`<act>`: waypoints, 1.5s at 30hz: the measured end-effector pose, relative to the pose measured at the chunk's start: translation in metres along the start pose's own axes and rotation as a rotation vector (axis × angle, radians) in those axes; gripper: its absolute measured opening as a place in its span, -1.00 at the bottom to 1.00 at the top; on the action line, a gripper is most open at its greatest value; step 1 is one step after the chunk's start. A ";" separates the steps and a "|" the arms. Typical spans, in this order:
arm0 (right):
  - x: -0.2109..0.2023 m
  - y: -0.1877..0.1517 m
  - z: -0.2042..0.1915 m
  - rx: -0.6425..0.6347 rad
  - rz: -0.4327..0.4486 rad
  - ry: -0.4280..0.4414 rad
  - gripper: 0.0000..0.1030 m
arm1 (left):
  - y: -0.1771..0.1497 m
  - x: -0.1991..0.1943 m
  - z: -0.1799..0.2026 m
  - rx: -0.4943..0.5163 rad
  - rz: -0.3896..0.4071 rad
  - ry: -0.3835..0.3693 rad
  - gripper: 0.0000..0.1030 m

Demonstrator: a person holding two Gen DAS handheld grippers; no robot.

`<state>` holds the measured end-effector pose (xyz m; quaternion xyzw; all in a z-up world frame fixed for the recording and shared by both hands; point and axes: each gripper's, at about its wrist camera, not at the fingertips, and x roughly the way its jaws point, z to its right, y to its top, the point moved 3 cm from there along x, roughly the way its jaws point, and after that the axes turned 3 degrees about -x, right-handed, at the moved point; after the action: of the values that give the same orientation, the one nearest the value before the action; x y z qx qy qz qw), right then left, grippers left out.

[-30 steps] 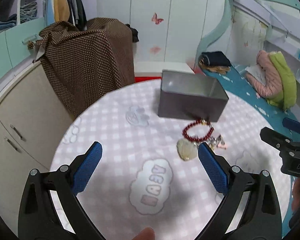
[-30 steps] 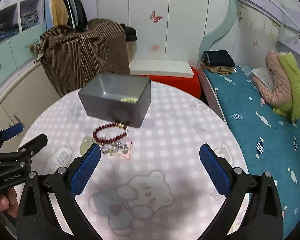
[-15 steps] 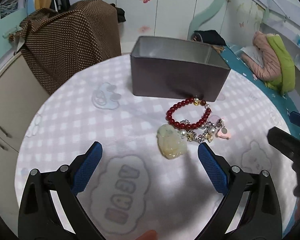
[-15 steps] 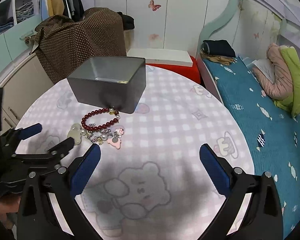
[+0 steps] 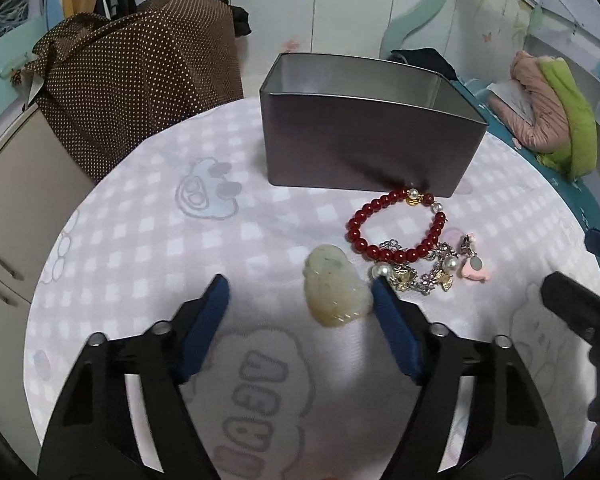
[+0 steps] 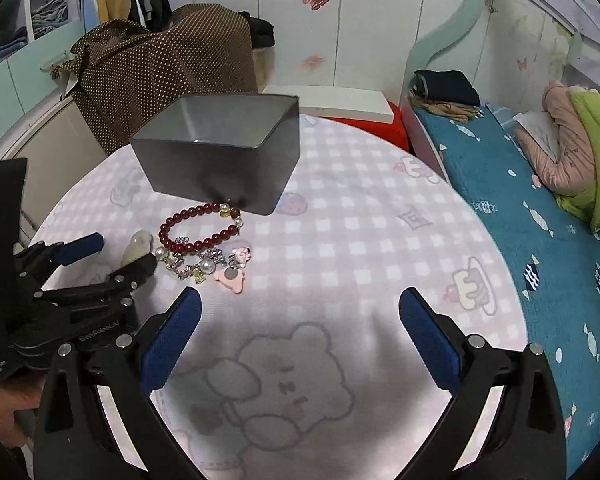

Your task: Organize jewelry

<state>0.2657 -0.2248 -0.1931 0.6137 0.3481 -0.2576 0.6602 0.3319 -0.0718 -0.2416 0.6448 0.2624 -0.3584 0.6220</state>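
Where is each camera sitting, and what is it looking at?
Left wrist view: sits on the left gripper, looks down its open blue fingers at the pale jade pendant; the right gripper's tips show at the right edge.
Right wrist view: sits on the right gripper, looks across the checked tablecloth; the left gripper and the person's hand show at left.
Both see the grey tin box and red bead bracelet.

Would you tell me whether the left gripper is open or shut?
Open: the left gripper has its blue pads spread wide, the jade pendant lying between them.
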 end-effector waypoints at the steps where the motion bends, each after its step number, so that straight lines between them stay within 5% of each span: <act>1: 0.003 0.000 -0.002 -0.006 0.000 0.008 0.85 | 0.000 -0.001 -0.002 0.003 0.003 -0.003 0.13; 6: 0.022 0.000 -0.012 -0.038 -0.017 0.034 0.80 | 0.003 -0.005 -0.014 -0.007 -0.005 -0.032 -0.46; 15: 0.043 0.003 -0.022 -0.082 -0.027 0.036 0.21 | -0.002 -0.012 -0.023 -0.029 -0.008 -0.063 -0.46; 23: 0.041 0.002 -0.034 -0.150 0.003 0.077 -0.69 | -0.004 -0.014 -0.027 -0.044 -0.010 -0.080 -0.46; 36: 0.021 0.003 -0.021 -0.071 0.030 0.162 -0.70 | -0.001 -0.027 -0.030 -0.045 0.011 -0.091 -0.46; 45: -0.018 0.034 -0.014 -0.032 0.100 0.196 -0.70 | 0.021 -0.056 -0.029 -0.035 0.084 -0.103 -0.56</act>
<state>0.2785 -0.2082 -0.1582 0.6421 0.3841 -0.1575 0.6445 0.3182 -0.0387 -0.1859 0.6249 0.2090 -0.3599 0.6606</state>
